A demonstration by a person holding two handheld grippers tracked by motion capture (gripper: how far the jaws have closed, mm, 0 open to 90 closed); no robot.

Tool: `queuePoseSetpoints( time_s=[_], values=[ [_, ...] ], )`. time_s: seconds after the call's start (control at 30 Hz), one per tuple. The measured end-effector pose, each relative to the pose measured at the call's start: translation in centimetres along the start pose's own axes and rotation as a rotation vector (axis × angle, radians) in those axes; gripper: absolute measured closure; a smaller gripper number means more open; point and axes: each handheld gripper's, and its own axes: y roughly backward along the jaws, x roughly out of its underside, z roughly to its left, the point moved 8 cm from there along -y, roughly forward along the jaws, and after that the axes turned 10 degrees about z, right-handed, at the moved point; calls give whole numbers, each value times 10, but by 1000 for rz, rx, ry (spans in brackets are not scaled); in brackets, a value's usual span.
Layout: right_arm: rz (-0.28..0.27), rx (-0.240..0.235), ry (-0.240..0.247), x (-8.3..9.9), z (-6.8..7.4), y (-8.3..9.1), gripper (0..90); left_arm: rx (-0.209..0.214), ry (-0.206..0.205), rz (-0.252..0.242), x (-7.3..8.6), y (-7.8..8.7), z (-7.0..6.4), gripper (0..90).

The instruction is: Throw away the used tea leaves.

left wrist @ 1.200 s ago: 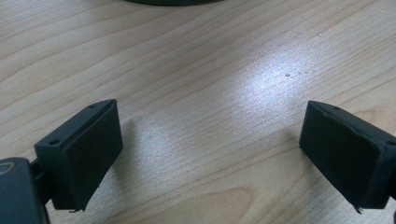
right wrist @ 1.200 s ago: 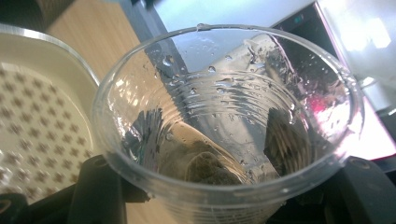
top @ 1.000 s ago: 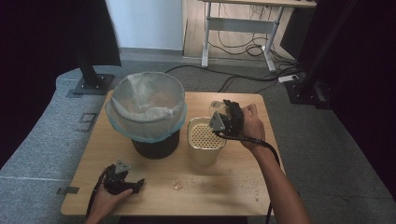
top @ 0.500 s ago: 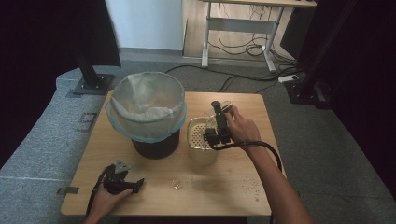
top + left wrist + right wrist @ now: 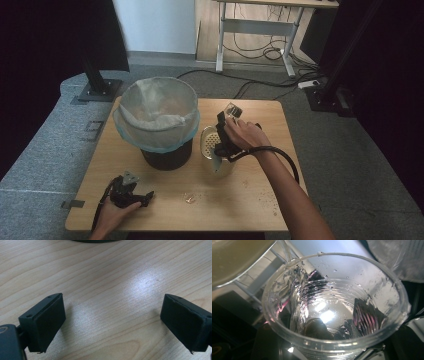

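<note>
Pale wood-grain table (image 5: 260, 195), seemingly teal-rimmed bin (image 5: 156, 131)

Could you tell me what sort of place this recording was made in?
Probably an office or lab set up for recording: a small wooden table on grey carpet, a metal desk frame with loose cables behind, and a lined bin.

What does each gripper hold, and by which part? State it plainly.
The right gripper carries a clear plastic cup above the yellow container; where the jaws grip it cannot be told. The left gripper holds nothing, its jaws wide apart over the wooden table.
</note>
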Motion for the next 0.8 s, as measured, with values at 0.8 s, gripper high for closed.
queuePoseSetpoints(
  time_s=[0.8],
  values=[
    [-5,-126,-324,8,-15,3,411,3,-3,6,0,0,0,51]
  ],
)
